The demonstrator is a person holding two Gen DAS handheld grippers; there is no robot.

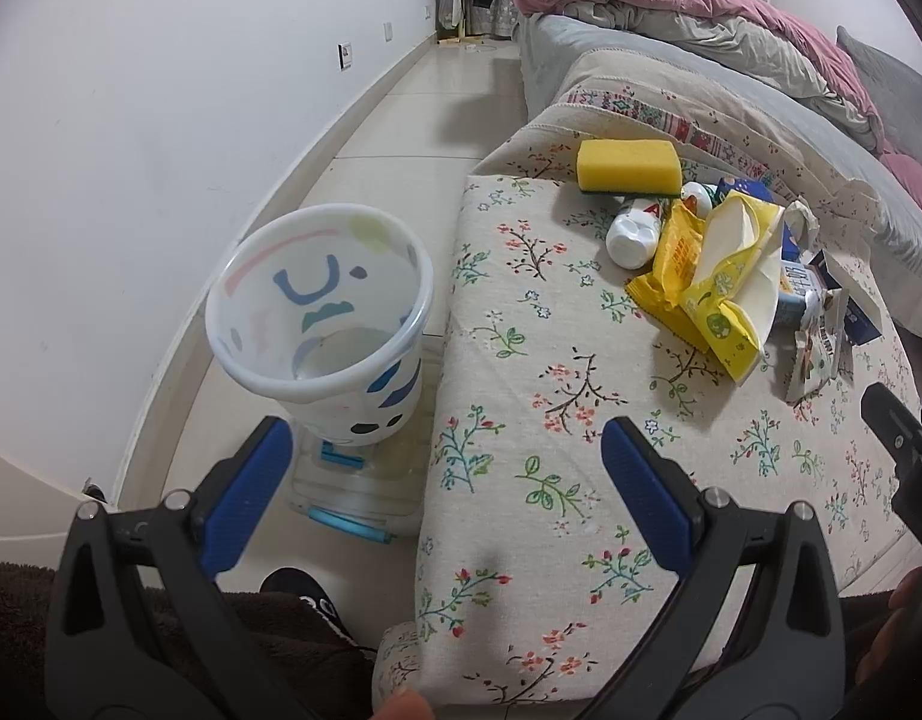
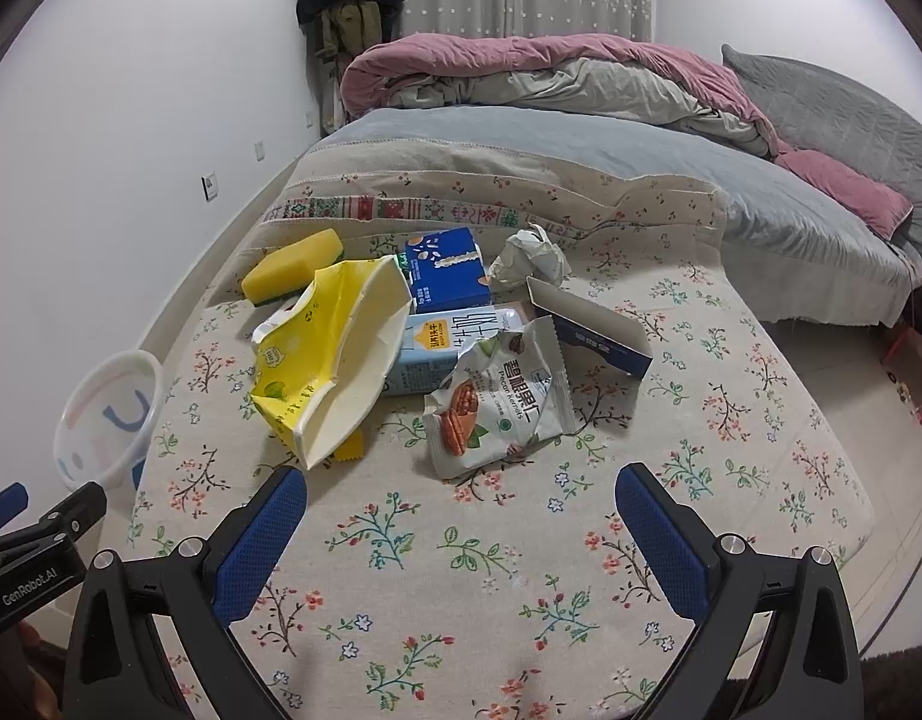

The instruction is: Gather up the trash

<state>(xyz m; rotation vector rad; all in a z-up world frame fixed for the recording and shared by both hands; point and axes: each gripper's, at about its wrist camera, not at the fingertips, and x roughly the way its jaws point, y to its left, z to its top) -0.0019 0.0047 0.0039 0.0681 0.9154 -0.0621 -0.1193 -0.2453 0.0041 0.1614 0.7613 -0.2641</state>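
Observation:
A heap of trash lies on the floral cushion [image 2: 461, 570]: a torn yellow tissue pack [image 2: 329, 360], a pecan snack bag [image 2: 496, 402], a light blue milk carton [image 2: 455, 336], a dark blue carton [image 2: 446, 267], an opened blue box [image 2: 592, 330] and a crumpled paper ball [image 2: 529, 258]. In the left wrist view the yellow tissue pack [image 1: 730, 276] sits by a small white bottle [image 1: 631, 234]. A white patterned bin [image 1: 323, 312] stands on the floor left of the cushion. My left gripper [image 1: 446, 450] is open near the bin and the cushion's corner. My right gripper [image 2: 461, 498] is open just short of the snack bag.
A yellow sponge [image 2: 293, 267] rests at the pile's far left. A clear plastic container [image 1: 359, 480] stands under the bin. Behind the cushion lies a bed with a pink and grey quilt [image 2: 550, 72]. A white wall [image 1: 161, 120] runs along the left, with tiled floor [image 1: 413, 126] beside it.

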